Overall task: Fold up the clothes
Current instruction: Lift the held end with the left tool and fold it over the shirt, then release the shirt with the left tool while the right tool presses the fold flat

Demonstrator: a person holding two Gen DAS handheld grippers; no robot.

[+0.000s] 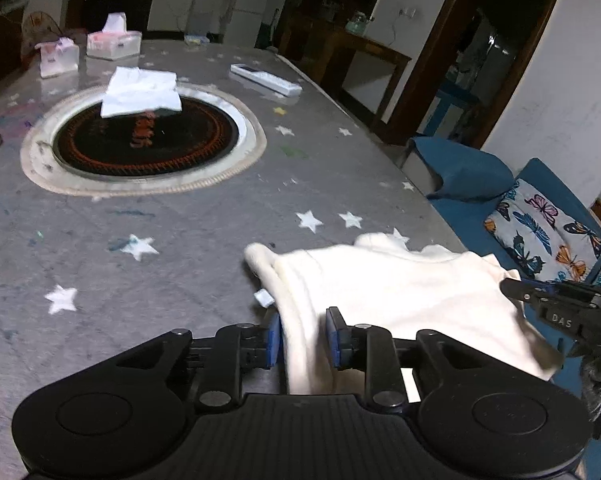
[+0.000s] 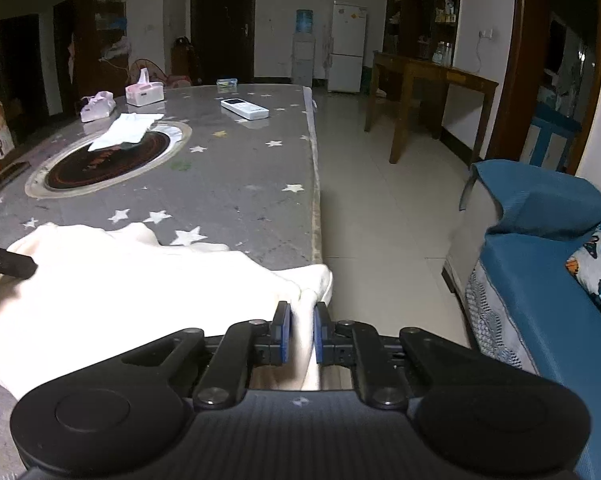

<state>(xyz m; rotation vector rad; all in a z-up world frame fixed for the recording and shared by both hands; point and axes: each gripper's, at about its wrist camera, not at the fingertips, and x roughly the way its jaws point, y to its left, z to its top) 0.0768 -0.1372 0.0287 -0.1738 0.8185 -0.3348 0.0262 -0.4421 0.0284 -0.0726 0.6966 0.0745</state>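
A cream white garment [image 1: 396,292] lies at the near right corner of the grey star-patterned table [image 1: 160,240]; it also shows in the right wrist view [image 2: 132,280]. My left gripper [image 1: 302,338] is shut on a thick fold at the garment's left edge. My right gripper [image 2: 301,330] is shut on the garment's right edge, at the table's corner. The right gripper also shows in the left wrist view [image 1: 560,308] at the garment's far right side. A folded white cloth [image 1: 142,92] lies on the round black hotplate [image 1: 144,140] in the middle of the table.
Two tissue boxes [image 1: 114,42] stand at the far left of the table, a white remote [image 1: 266,78] at the far right. A blue sofa [image 2: 548,264] with a butterfly cushion [image 1: 548,232] stands right of the table. A wooden desk [image 2: 428,92] is beyond, across tiled floor.
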